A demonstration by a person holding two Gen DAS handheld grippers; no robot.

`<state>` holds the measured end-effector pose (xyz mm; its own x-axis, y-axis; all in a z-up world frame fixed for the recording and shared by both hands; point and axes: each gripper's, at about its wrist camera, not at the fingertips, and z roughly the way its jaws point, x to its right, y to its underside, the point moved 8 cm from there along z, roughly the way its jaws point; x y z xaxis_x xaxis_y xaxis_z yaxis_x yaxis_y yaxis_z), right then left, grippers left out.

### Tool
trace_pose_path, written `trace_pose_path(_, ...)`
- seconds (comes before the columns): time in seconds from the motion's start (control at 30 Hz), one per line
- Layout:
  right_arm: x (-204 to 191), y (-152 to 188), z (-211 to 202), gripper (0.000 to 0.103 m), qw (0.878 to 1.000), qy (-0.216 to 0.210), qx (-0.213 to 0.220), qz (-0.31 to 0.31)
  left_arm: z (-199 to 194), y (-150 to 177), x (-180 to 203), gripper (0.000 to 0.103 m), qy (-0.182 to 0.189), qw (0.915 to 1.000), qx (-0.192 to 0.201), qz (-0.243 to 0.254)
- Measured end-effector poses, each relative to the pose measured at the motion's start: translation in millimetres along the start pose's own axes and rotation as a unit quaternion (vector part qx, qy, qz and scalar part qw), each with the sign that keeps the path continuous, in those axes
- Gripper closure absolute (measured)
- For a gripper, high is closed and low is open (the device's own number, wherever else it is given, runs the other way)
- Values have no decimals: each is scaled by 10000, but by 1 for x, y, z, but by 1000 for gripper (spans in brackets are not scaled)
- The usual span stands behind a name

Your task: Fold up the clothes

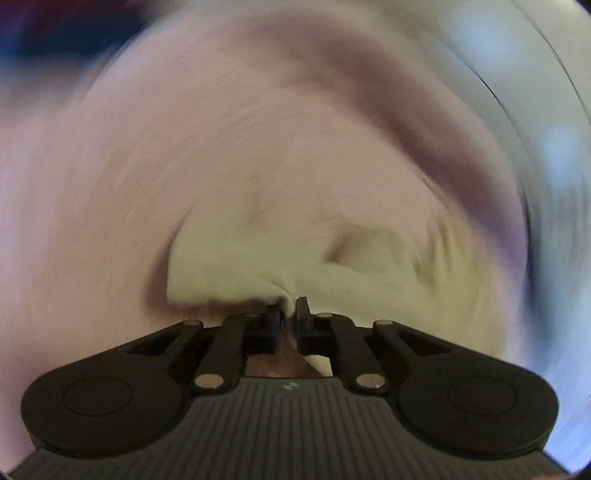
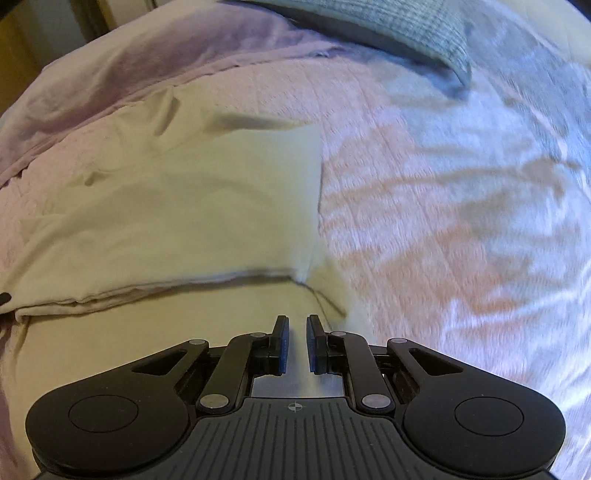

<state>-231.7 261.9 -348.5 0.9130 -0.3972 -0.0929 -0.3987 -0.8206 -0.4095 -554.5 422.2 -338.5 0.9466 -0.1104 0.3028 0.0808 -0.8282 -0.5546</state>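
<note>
A cream garment (image 2: 177,206) lies partly folded on a pink quilted bedspread (image 2: 424,221), with a folded edge running across the right wrist view. My right gripper (image 2: 296,325) hovers over its near part, open by a narrow gap with nothing between the fingers. In the blurred left wrist view, my left gripper (image 1: 290,308) is shut on a pinched fold of the same cream garment (image 1: 295,254), the cloth bunching up at the fingertips.
A grey knitted pillow (image 2: 388,26) lies at the head of the bed. A lilac sheet (image 2: 147,48) is turned back along the far left. Bright sunlight patches fall across the bedspread on the right. The left wrist view is smeared by motion.
</note>
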Motion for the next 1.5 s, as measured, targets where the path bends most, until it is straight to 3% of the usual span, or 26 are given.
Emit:
trace_pose_path(0.03, 2, 1, -1, 91, 10000, 10, -19, 36, -6, 0, 25, 99, -62, 9948, 203, 998)
trace_pose_path(0.07, 3, 2, -1, 91, 10000, 21, -28, 60, -12, -1, 50, 99, -122, 9793, 403, 1980)
trace_pose_path(0.13, 8, 2, -1, 91, 9999, 28, -51, 103, -17, 16, 95, 99, -34, 9390, 673, 3372)
trace_pose_path(0.2, 12, 2, -1, 91, 9999, 20, -83, 148, -16, 39, 131, 91, -2, 8904, 781, 4484)
trace_pose_path(0.27, 16, 1, 1, 91, 9997, -16, -131, 197, 3, 72, 147, 83, -104, 8468, 433, 5301)
trace_pose_path(0.3, 18, 0, 2, 91, 9997, -41, -149, 209, 15, 87, 148, 83, -200, 8319, 254, 5540)
trace_pose_path(0.37, 20, -1, 2, 91, 9996, -106, -176, 207, 22, 97, 144, 84, -280, 8350, 130, 5494)
trace_pose_path(0.43, 22, -3, 1, 91, 9995, -170, -163, 211, 13, 89, 139, 82, -121, 8603, 67, 5097)
trace_pose_path(0.5, 24, -5, -1, 91, 9994, -239, -140, 214, -4, 75, 129, 73, 163, 8920, -56, 4517)
trace_pose_path(0.63, 7, -18, -8, 91, 9972, -717, 151, 155, -36, 43, 105, 73, 729, 9466, -279, 3128)
trace_pose_path(0.73, -19, -29, -13, 91, 9904, -1309, 406, 153, -39, 32, 79, 80, 842, 9759, -485, 1952)
trace_pose_path(0.8, -42, -31, -8, 91, 9836, -1751, 387, 192, -36, 26, 64, 77, 959, 9868, -596, 1157)
trace_pose_path(0.83, -52, -32, -5, 91, 9804, -1923, 351, 236, -32, 24, 57, 77, 1036, 9896, -642, 766)
trace_pose_path(0.9, -72, -31, 2, 91, 9742, -2217, 335, 273, -22, 21, 53, 81, 1140, 9903, -635, 474)
trace_pose_path(0.97, -93, -30, 9, 91, 9687, -2437, 387, 256, -7, 25, 53, 92, 877, 9897, -813, 793)
trace_pose_path(1.0, -102, -29, 14, 91, 9667, -2512, 412, 244, 0, 31, 51, 92, 580, 9884, -926, 1056)
trace_pose_path(1.07, -119, -27, 27, 91, 9636, -2634, 405, 216, 7, 39, 50, 91, 477, 9838, -1095, 1339)
trace_pose_path(1.2, -134, -11, 57, 92, 9782, -2059, -32, -255, -7, 27, 54, 87, 484, 9802, -996, 1642)
trace_pose_path(1.3, -137, -20, 37, 92, 9779, -2018, 351, -424, -21, 4, 58, 87, 553, 9811, -589, 1757)
trace_pose_path(1.37, -136, -25, 37, 92, 9771, -2034, 374, -495, -23, -7, 66, 88, 769, 9804, -403, 1768)
trace_pose_path(1.5, -134, -34, 45, 92, 9753, -2107, 282, -608, 9, -7, 85, 86, 827, 9715, -428, 2180)
